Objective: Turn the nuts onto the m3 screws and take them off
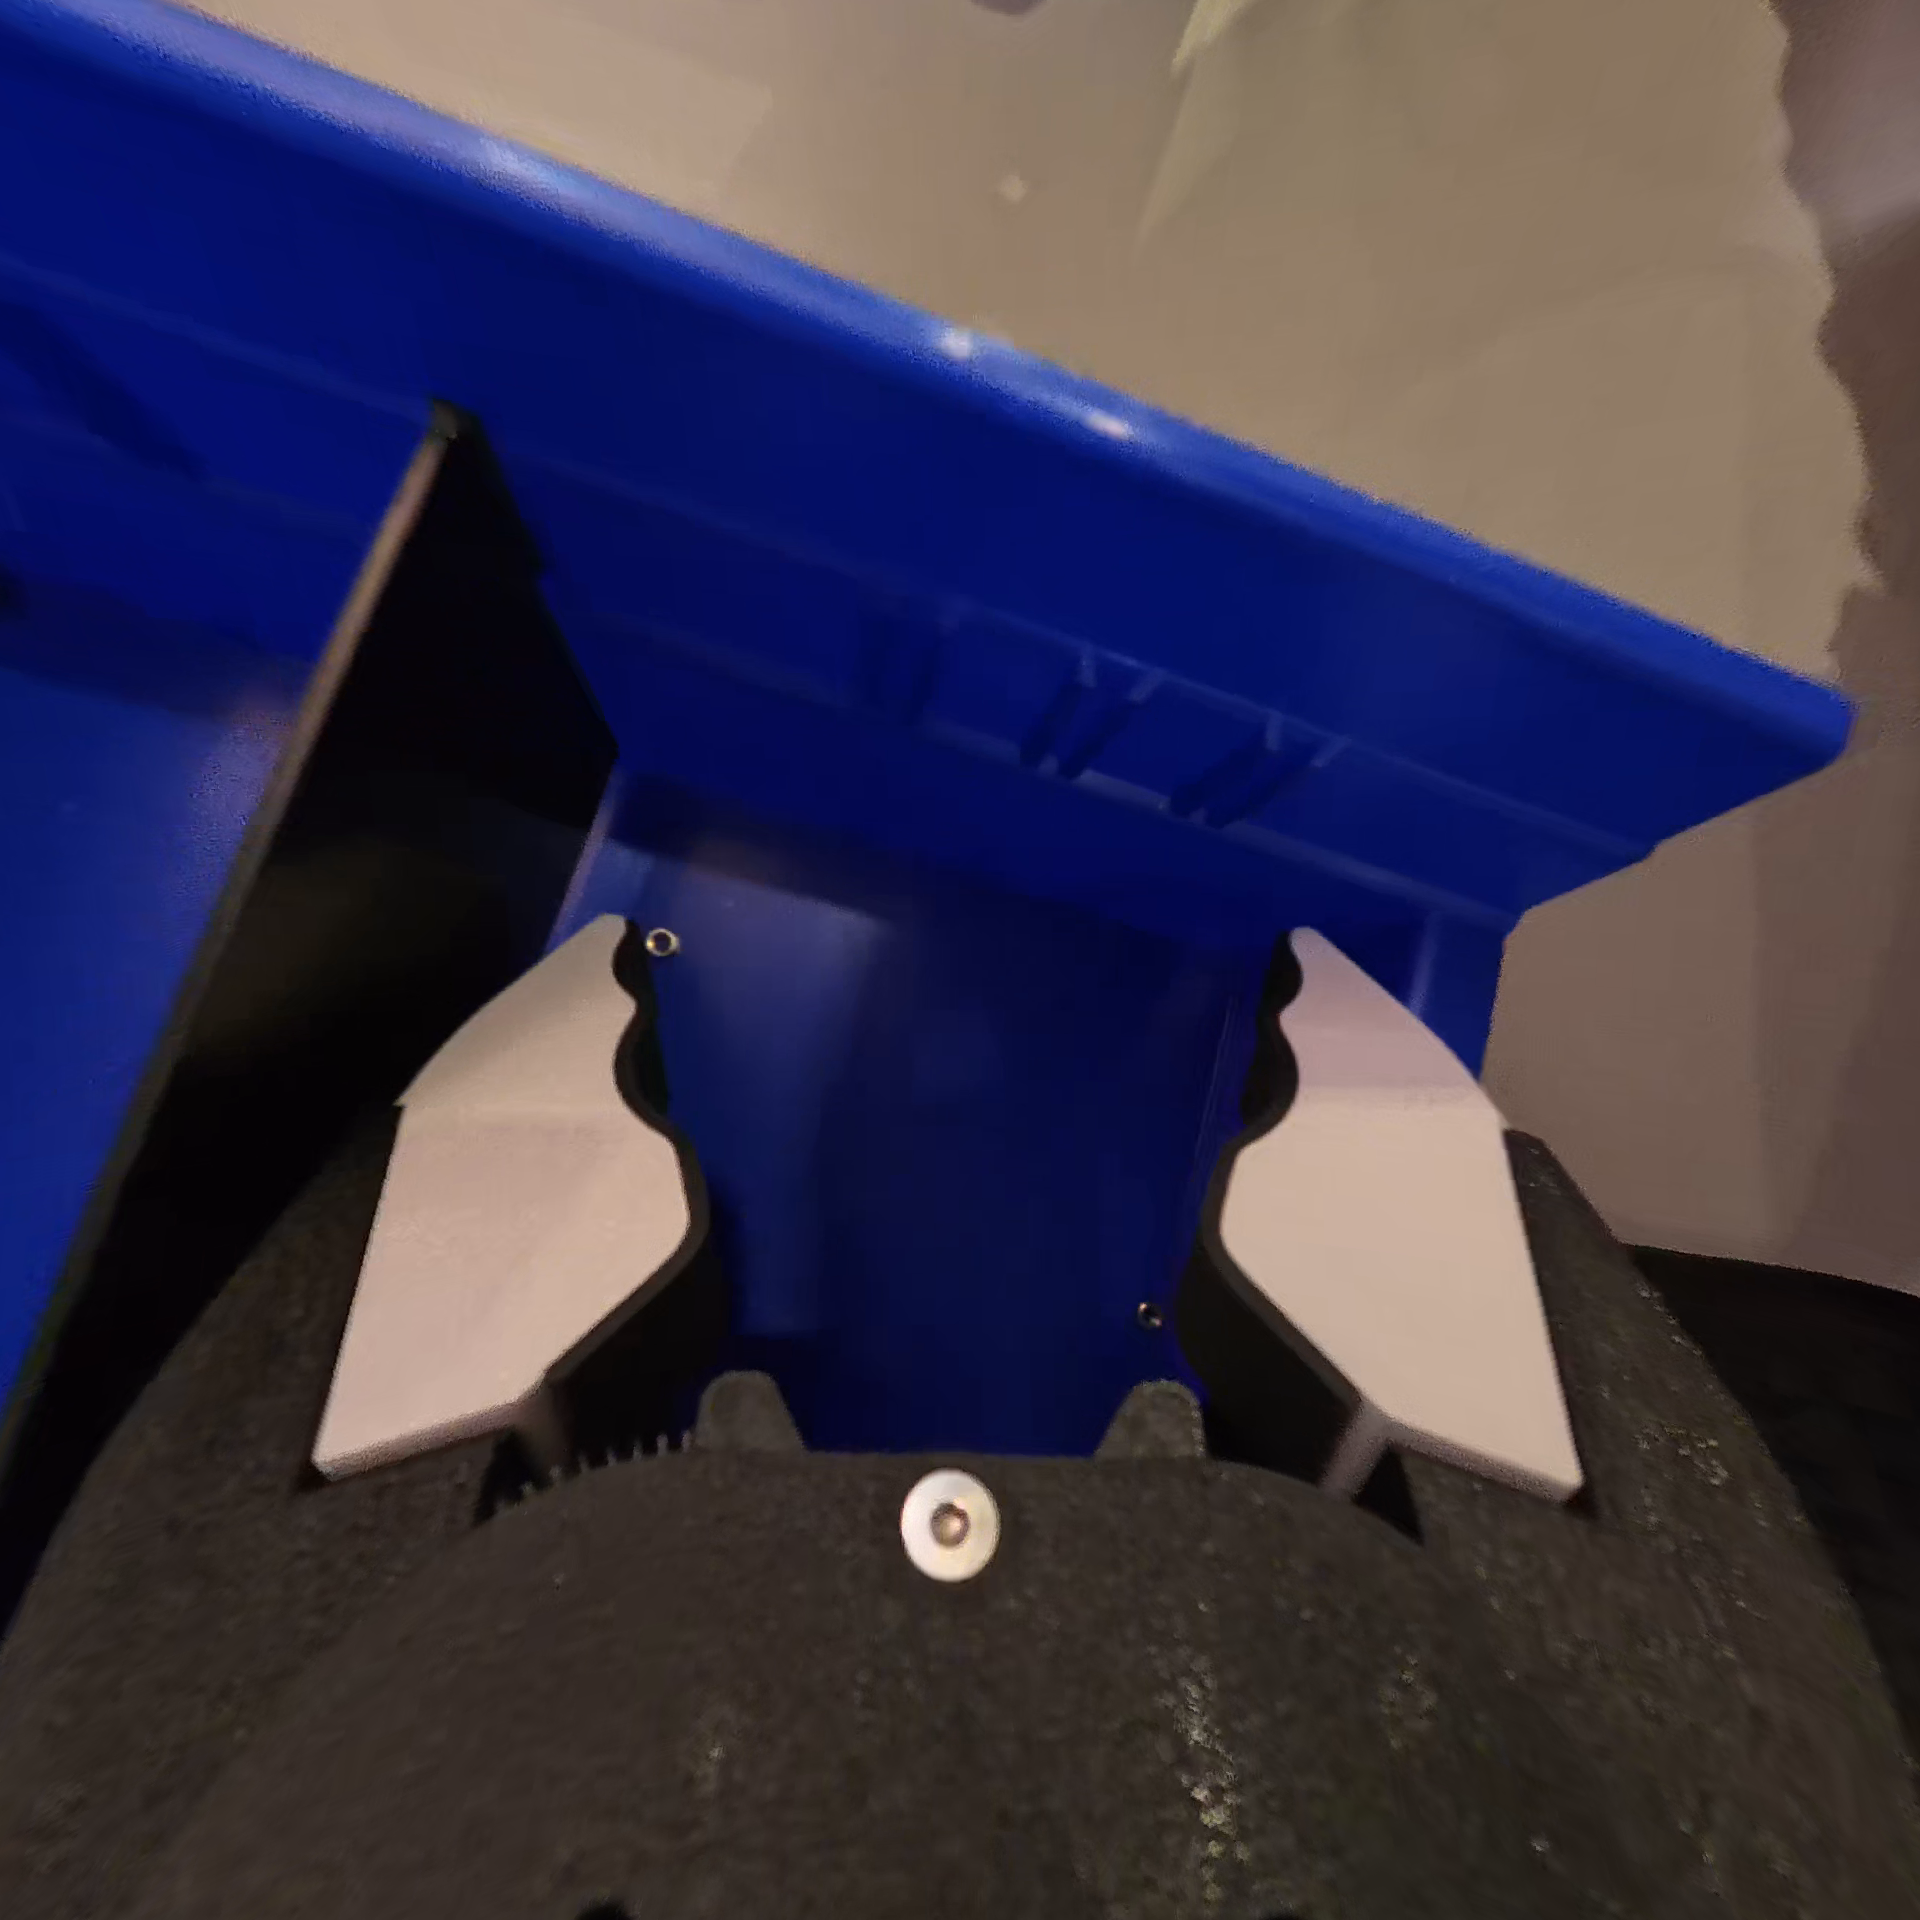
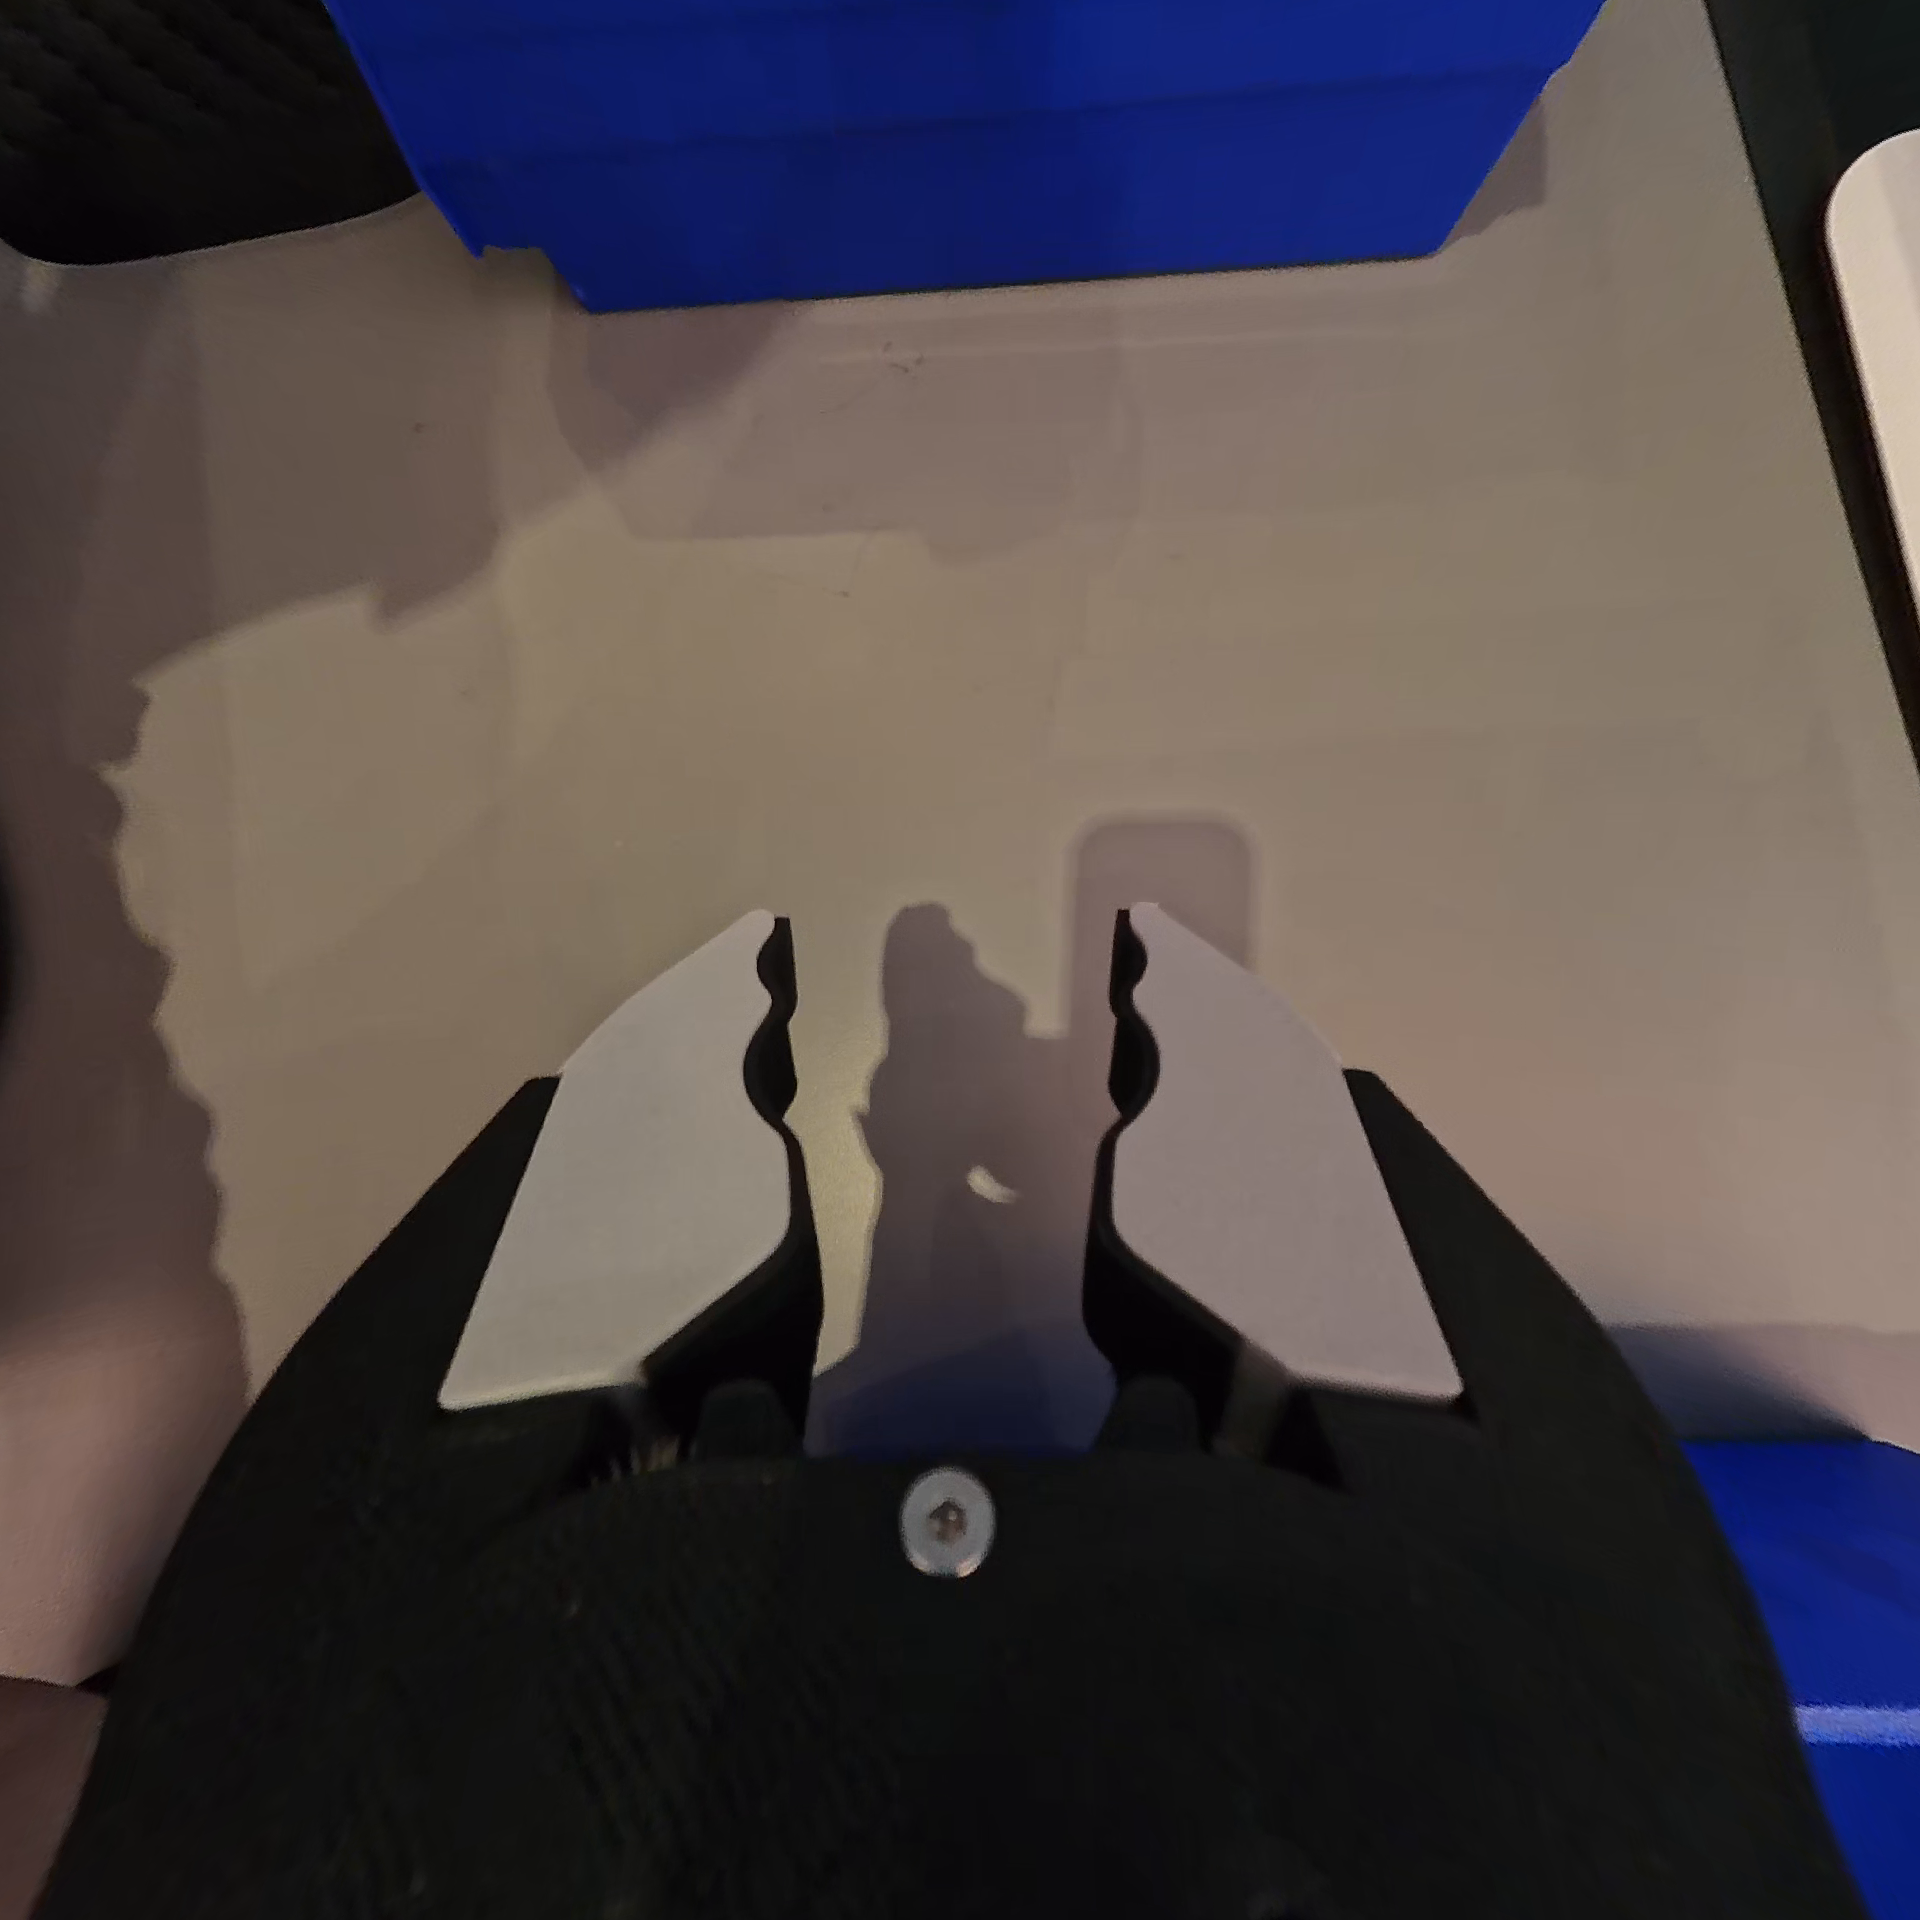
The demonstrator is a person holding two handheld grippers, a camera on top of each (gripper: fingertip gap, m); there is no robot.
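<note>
Nuts (image 1: 659, 942) lie in the blue bin (image 1: 935, 582), one beside your left tongs' (image 1: 956, 971) fingertip. Both tongs are spread, empty; your right tongs (image 2: 954, 935) hover over bare table (image 2: 727, 623).

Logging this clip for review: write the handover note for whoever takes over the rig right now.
Left tool: open, empty, inside the blue bin beside a black divider.
Right tool: open, empty, above the bare table, facing the bin's outer wall.
Two small nuts lie on the bin floor; no screw visible.
Done: nothing visible.
Left: pick a nut and screw, thread on, then remove.
</note>
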